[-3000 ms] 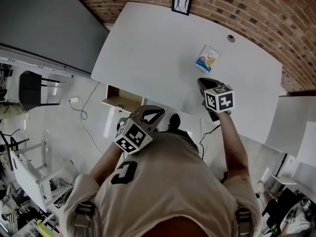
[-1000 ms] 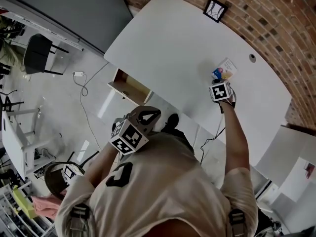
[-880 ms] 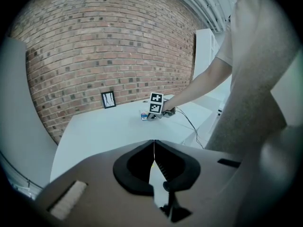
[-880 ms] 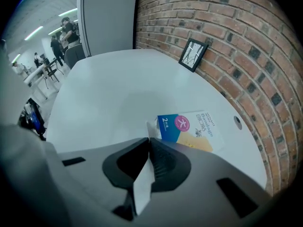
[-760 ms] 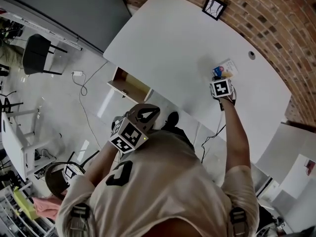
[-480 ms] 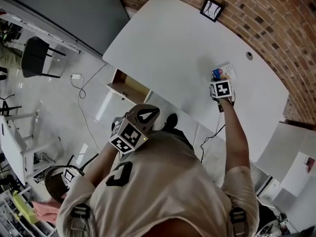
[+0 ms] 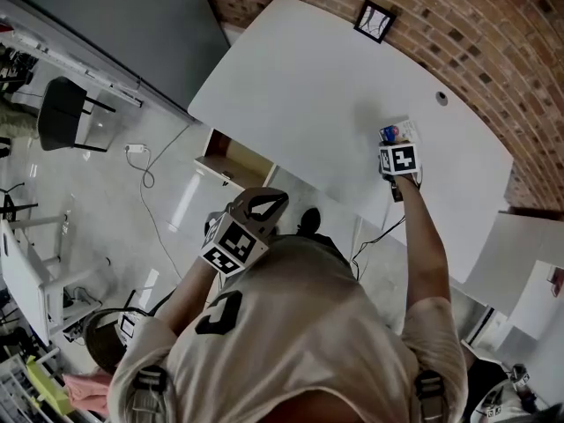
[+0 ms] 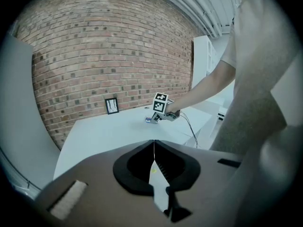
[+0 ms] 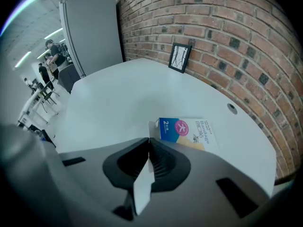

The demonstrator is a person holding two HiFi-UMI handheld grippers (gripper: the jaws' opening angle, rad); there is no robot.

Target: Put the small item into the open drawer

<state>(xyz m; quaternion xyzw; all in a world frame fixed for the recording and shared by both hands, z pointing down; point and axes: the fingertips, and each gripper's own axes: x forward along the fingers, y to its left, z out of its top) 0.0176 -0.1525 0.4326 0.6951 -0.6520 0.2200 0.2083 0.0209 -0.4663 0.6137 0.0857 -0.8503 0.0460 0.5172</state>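
a person stands by a white tabletop (image 7: 300,86) that sits next to a brick wall (image 7: 493,25). the small box (image 7: 396,131) lies flat on the tabletop, out toward 3 o'clock from its middle. in the right gripper view the box (image 9: 187,131) is blue, pink and white.

the right gripper (image 7: 397,151) is held out over the tabletop at the end of a long arm. the box is just at its 12 o'clock. in the right gripper view, the right gripper (image 9: 149,143) has its fingers (image 9: 165,164) pressed together. the tips are right at the near corner of the box. it cannot be seen if they pinch a bit of it.

the left gripper (image 7: 262,208) is held close to the person's body, off the tabletop. in the left gripper view, the left gripper (image 8: 154,143) also has its fingers (image 8: 137,167) together, with nothing in them.

the open drawer (image 7: 231,159) sticks out under the near edge of the tabletop. it is at 9 o'clock from the box, well apart from it, and at 11 o'clock from the left gripper.

a small picture frame (image 7: 374,20) stands at the far edge by the wall, at 12 o'clock from the box. a little round hole (image 7: 441,98) in the tabletop is at 1 o'clock from the box. a dark chair (image 7: 62,113) stands on the floor, far off at 9 o'clock.
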